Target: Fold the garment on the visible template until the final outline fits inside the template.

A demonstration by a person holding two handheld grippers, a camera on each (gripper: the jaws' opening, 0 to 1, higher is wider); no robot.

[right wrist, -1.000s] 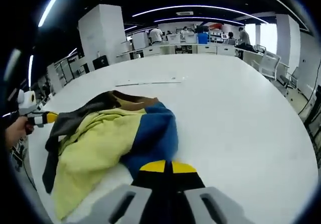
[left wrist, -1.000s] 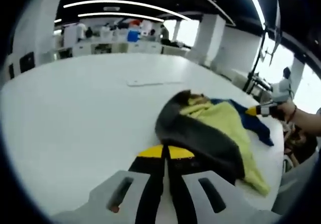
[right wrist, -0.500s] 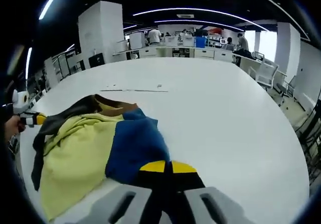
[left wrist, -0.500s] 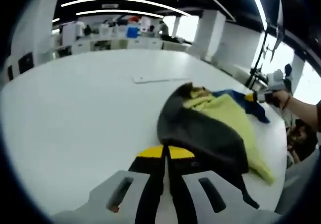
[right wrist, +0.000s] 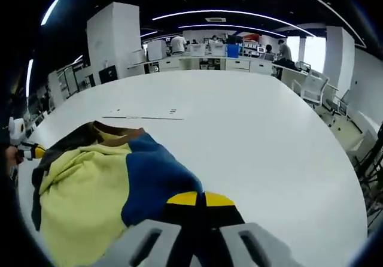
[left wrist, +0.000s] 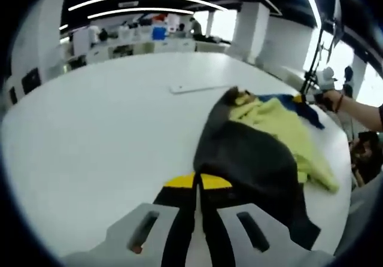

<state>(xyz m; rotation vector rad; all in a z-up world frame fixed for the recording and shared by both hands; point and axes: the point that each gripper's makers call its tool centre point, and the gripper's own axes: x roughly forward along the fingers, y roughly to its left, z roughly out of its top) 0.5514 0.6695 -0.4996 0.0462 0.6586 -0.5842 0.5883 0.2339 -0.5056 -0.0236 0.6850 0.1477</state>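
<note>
A crumpled garment in dark grey, yellow-green and blue lies on the white table [left wrist: 90, 135]. In the left gripper view its dark grey part [left wrist: 251, 159] runs right up to my left gripper [left wrist: 197, 182], whose yellow-tipped jaws are shut on that fabric's edge. In the right gripper view the blue part [right wrist: 149, 177] reaches my right gripper [right wrist: 200, 199], shut on it, with the yellow-green part [right wrist: 84, 201] to the left. The right gripper [left wrist: 301, 99] appears at the garment's far end, and the left gripper [right wrist: 30, 152] shows small beyond the grey side. A thin marking [right wrist: 143, 117] lies on the table past the garment.
A hand [left wrist: 335, 102] holds the right gripper near the table's edge. Beyond the round white table stand desks with several people [right wrist: 227, 48], white pillars [right wrist: 114, 45] and chairs [right wrist: 314, 87]. Bare table surface spreads to the right [right wrist: 269, 147].
The two grippers have drawn apart, and the garment is stretched longer and flatter between them. The grey part now spreads wider near the left gripper, and the blue part lies closer under the right one.
</note>
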